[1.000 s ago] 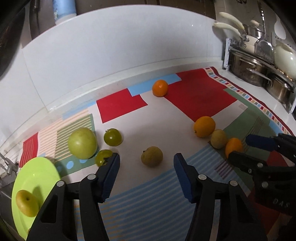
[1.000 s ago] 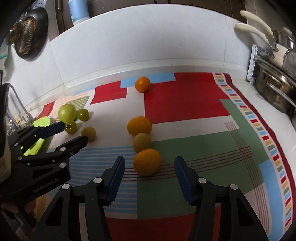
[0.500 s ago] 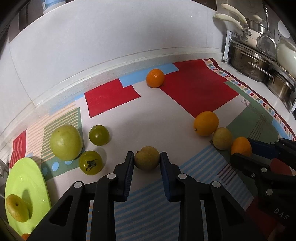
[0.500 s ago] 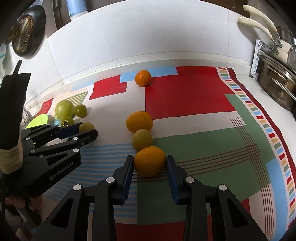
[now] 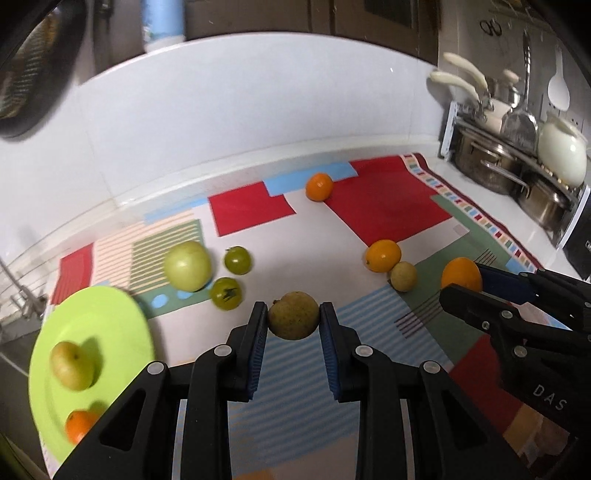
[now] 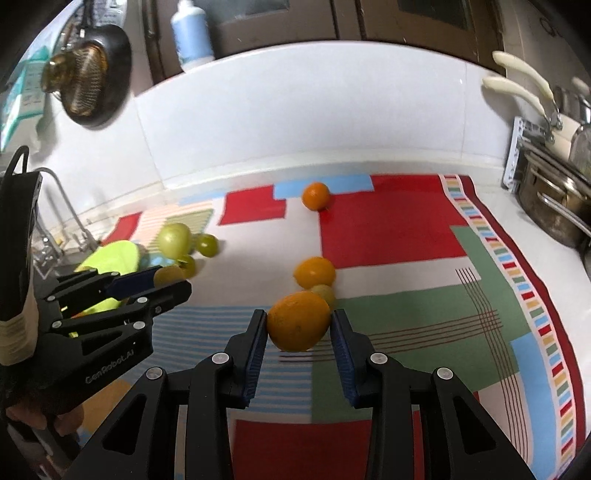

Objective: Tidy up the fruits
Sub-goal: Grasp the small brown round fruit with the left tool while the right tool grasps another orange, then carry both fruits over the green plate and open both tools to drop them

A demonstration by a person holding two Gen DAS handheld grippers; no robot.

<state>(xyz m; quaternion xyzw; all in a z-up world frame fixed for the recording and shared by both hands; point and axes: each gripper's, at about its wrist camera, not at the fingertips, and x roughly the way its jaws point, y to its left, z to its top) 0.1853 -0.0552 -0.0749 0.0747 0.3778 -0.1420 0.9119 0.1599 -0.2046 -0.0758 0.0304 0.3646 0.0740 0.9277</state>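
L gripper (image 5: 293, 321) had jaws clamped on brown fruit (image 5: 293, 315), both blue pads touching its sides; whether fruit was clear of mat (image 5: 388, 210) couldn't tell. R gripper (image 6: 298, 325) had jaws clamped on orange (image 6: 298, 320), pads touching both sides; same orange seen from L cam (image 5: 461, 275) at tip of R gripper (image 5: 476, 286). L gripper seen from R cam (image 6: 162, 282), brown fruit (image 6: 168, 275) between its tips.

Patterned mat lay over white bench (image 5: 491, 199). Lime plate (image 5: 99, 325) at L edge of mat, w/ yellow-green fruit (image 5: 71, 365) and small orange (image 5: 79, 424) on it. Just beyond plate: green apple (image 5: 187, 264), w/ two green tomatoes beside it, one farther (image 5: 238, 260), one nearer (image 5: 226, 293). Mid-mat: second orange (image 5: 383, 255) touching a small brown fruit (image 5: 403, 276). Far orange (image 5: 319, 186) alone nr back wall, well apart from rest. Steel pots (image 5: 487, 162) on rack at R; blue bottle (image 6: 192, 35) on ledge above wall; pan (image 6: 92, 85) hung at L.
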